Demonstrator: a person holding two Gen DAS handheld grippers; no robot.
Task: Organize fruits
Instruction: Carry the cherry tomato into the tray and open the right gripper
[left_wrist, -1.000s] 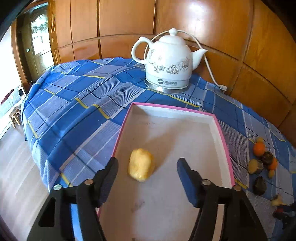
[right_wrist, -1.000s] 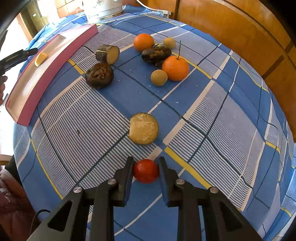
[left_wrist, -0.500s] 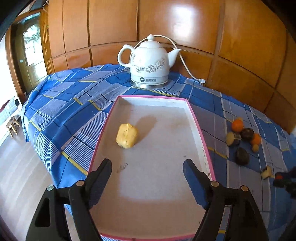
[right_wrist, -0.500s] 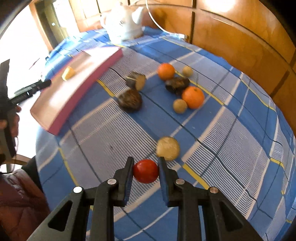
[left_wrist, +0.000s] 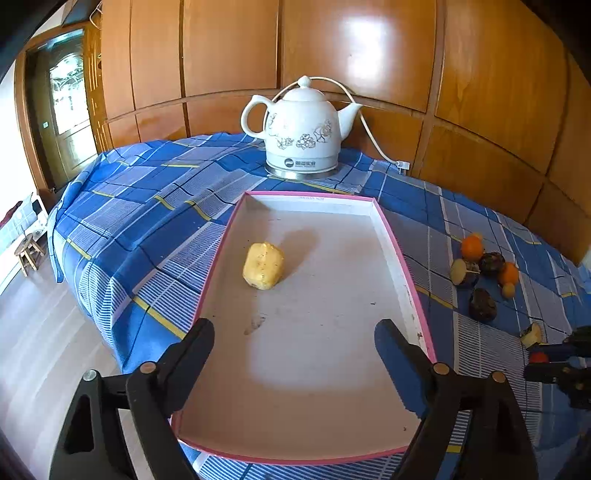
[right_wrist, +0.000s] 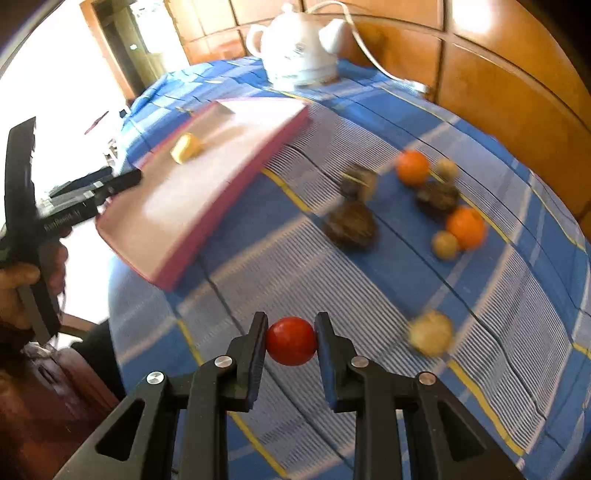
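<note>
Right tongs (right_wrist: 291, 341): clamped on a small red fruit (right_wrist: 291, 340), held clear above the blue checked cloth (right_wrist: 369, 110) covering the table. Left tongs (left_wrist: 294, 352): jaws opening, nothing between them, poised over the near end of the pink-rimmed tray (left_wrist: 402, 266). One yellow fruit piece (left_wrist: 263, 265) lies inside the tray, left of centre. Remaining fruits sit on the cloth right of the tray: two oranges (right_wrist: 412, 167), dark brown pieces (right_wrist: 351, 225), small tan ones (right_wrist: 445, 244). White kettle (left_wrist: 301, 129) stands beyond the tray.

A table under a blue plaid cloth (left_wrist: 155, 206) carries a white kettle (left_wrist: 301, 129), a pink-rimmed tray (left_wrist: 402, 266) and scattered fruits (left_wrist: 482, 304).
</note>
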